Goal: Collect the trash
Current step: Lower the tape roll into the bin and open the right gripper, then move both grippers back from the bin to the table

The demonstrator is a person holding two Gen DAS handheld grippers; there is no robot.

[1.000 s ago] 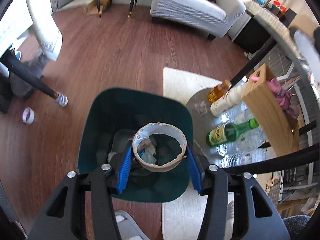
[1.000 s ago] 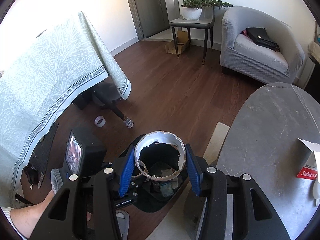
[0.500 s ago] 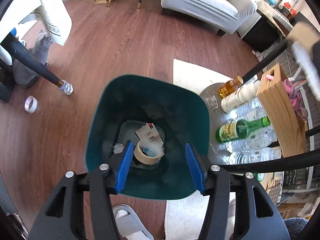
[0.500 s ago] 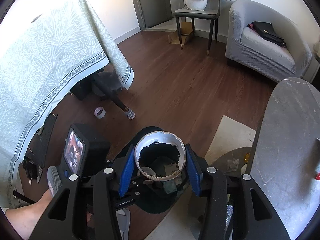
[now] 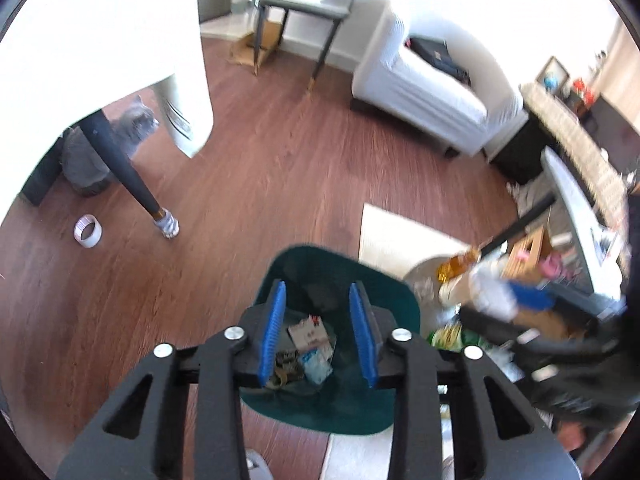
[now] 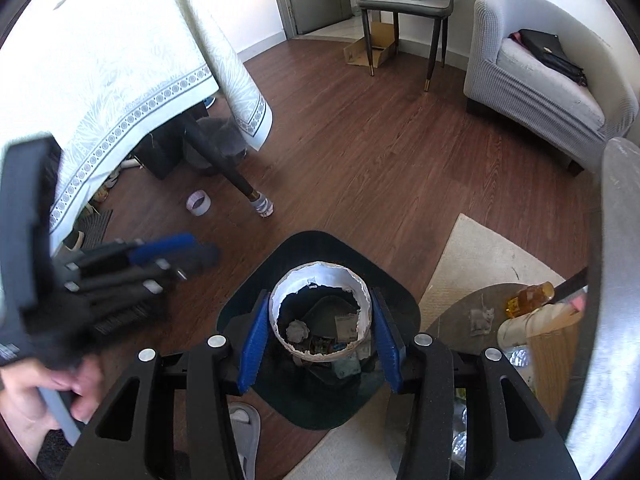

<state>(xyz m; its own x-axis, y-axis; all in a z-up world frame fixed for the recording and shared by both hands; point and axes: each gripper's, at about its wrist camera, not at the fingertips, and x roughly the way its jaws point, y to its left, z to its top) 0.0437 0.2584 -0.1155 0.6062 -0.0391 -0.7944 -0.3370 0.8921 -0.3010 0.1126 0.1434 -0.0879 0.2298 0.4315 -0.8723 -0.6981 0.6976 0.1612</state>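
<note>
A dark green bin (image 5: 332, 256) stands on the wood floor with paper scraps and wrappers (image 5: 310, 336) at its bottom. My left gripper (image 5: 317, 286) hangs above the bin, its blue jaws closing with nothing between them. In the right wrist view it is a blurred shape at the left (image 6: 196, 252), held by a hand (image 6: 24, 396). My right gripper (image 6: 320, 294) is shut on a torn cardboard ring (image 6: 320, 276), white inside, and holds it over the bin's (image 6: 316, 238) opening.
A roll of tape (image 6: 199, 202) lies on the floor by a black table leg (image 6: 240, 184). A grey cat (image 5: 132, 120) sits under the tablecloth. A low round shelf (image 6: 460, 308) with bottles and a cream rug (image 6: 480, 256) are right of the bin. A grey armchair (image 6: 540, 80) stands at the back.
My left gripper dropped its cardboard ring into the bin, then rose and tilted up while its jaws narrowed. My right gripper sank with its ring to just over the bin.
</note>
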